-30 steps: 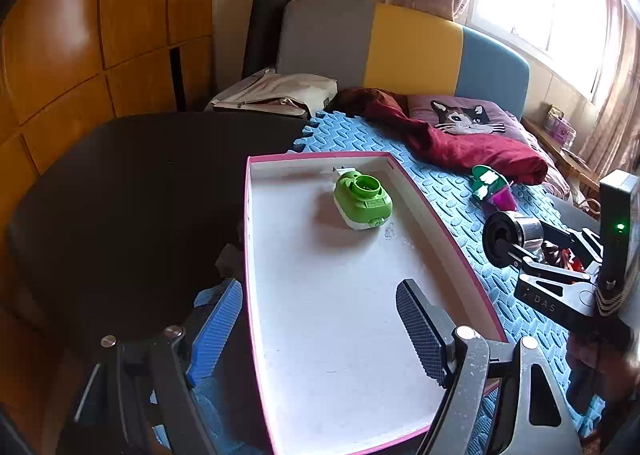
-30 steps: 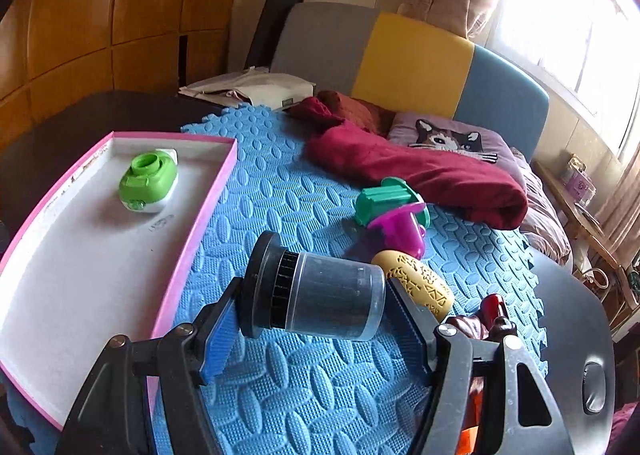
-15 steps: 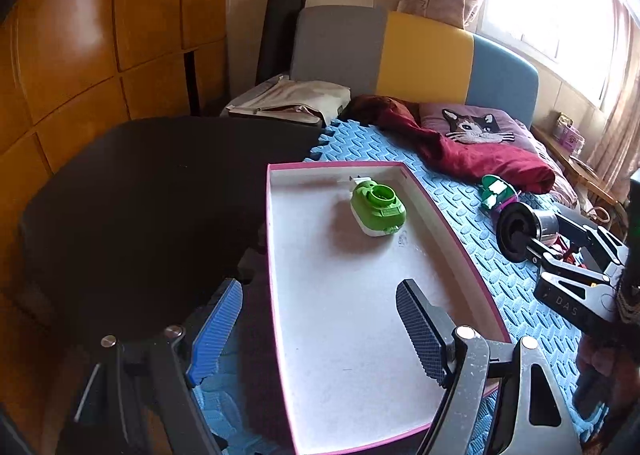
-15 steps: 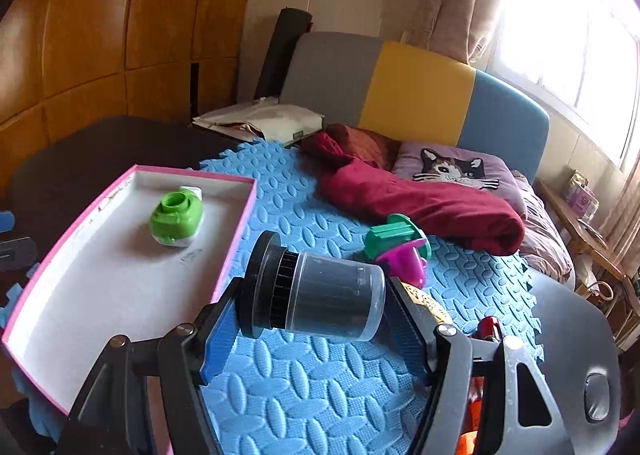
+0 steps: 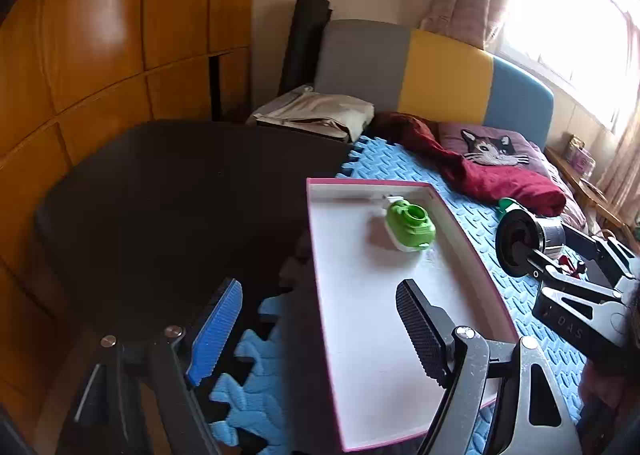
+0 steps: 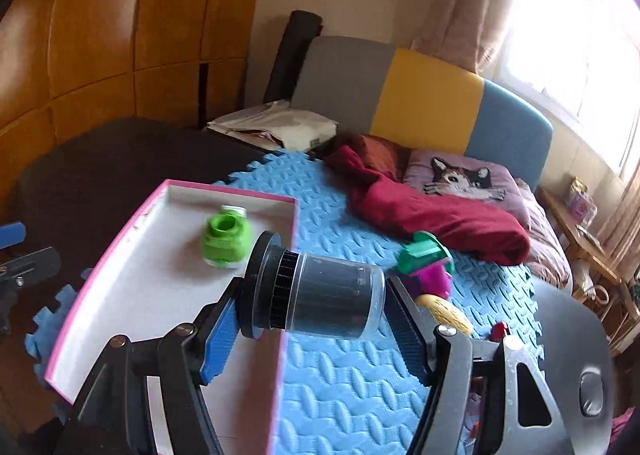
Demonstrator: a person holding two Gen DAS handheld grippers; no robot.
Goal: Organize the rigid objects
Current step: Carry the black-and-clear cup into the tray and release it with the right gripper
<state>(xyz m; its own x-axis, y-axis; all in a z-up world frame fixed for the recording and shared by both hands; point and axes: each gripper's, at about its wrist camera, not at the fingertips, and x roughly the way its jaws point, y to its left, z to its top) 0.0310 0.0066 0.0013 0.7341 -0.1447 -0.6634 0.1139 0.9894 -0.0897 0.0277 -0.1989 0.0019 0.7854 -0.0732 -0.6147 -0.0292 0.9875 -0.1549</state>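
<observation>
Right gripper (image 6: 316, 319) clamps the jar (image 6: 320, 295) sideways, just right of the tray (image 6: 120, 239); left gripper (image 5: 320, 331) empty, jaws apart at tray's near-left edge. Step: carry to tray; next, likely set down clear of green plug (image 6: 226, 239).

Daylight floods in from the window (image 5: 576, 27) at two o'clock, blown out white. Wood panels (image 6: 92, 27) at ten o'clock carry glare. Fisheye bends my edges; corners go dark. Slight motion blur in my right view.
</observation>
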